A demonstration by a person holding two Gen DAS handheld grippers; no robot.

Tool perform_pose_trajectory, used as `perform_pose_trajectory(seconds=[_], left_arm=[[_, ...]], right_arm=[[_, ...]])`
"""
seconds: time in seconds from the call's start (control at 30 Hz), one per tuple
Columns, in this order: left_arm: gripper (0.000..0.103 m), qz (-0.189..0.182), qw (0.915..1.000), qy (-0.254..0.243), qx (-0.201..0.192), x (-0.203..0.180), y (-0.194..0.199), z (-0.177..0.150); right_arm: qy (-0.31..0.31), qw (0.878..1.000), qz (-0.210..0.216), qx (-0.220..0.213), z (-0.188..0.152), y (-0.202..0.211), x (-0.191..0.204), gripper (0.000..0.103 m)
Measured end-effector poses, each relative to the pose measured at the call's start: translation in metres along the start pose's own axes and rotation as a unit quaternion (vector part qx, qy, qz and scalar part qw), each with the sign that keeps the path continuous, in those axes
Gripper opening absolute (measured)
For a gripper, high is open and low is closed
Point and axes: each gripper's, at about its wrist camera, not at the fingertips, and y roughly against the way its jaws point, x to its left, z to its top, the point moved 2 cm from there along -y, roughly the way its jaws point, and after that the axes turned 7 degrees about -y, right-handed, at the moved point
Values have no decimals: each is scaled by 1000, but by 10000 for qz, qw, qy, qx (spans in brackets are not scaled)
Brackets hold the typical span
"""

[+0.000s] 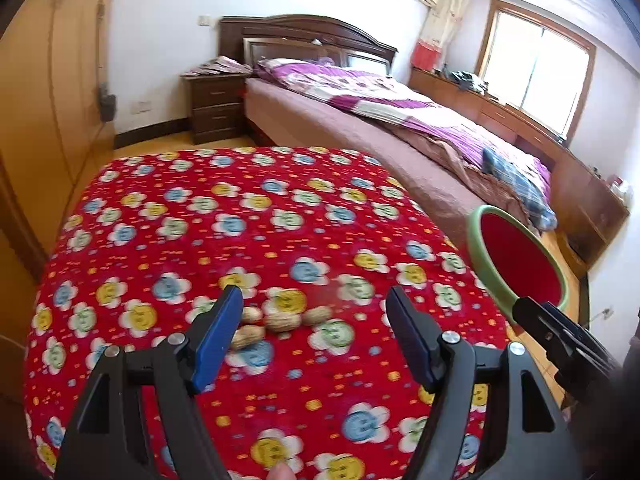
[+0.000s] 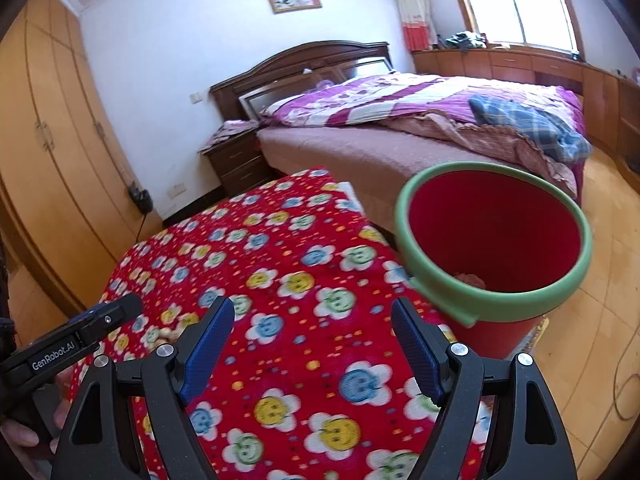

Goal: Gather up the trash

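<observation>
Work surface: a table draped in a red cloth (image 1: 256,216) printed with smiling flowers, standing in a bedroom.

Left gripper (image 1: 316,304): jaws spread apart, nothing between the blue pads, no contact with the cloth visible. It points down at a cluster of peanut shells (image 1: 276,322), four as far as can be counted, lying together on the cloth just ahead of the left finger. One shell is partly hidden behind that finger. A fingertip shows at the bottom edge of the left wrist view.

Right gripper (image 2: 312,316): jaws likewise released and empty, poised over bare cloth to the right of the shells. In the right wrist view the shells are only a pale patch beside the left gripper's body, too blurred to count there.

Receptacle: a red bin with a green rim (image 2: 496,304) stands just beside the table's right edge, between table and bed. Something pale lies at its bottom; it cannot be identified.

Surroundings: a bed (image 2: 360,160) with a purple and white quilt (image 2: 384,96) and a blue plaid cloth (image 2: 532,120) on it, a dark nightstand (image 1: 216,108) beside the headboard, yellow wardrobe doors (image 2: 52,168) on the left, a window and low cabinets at the far wall.

Obstructions: none lie on the cloth between the shells and the bin; only the bin's raised rim stands above the table edge there.
</observation>
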Motion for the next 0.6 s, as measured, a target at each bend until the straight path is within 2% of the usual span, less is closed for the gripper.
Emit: perform_pose_trajectory(seconds=[0.27,0.6], left_arm=[[73,349,9989,233,-191,31,17,-15],[73,687,9970,250,-254,46,18,-42]], right_arm=[[436,9989,156,17,-22,-4,34,81],[705,9973,225,-13,-43,-7,51,81]])
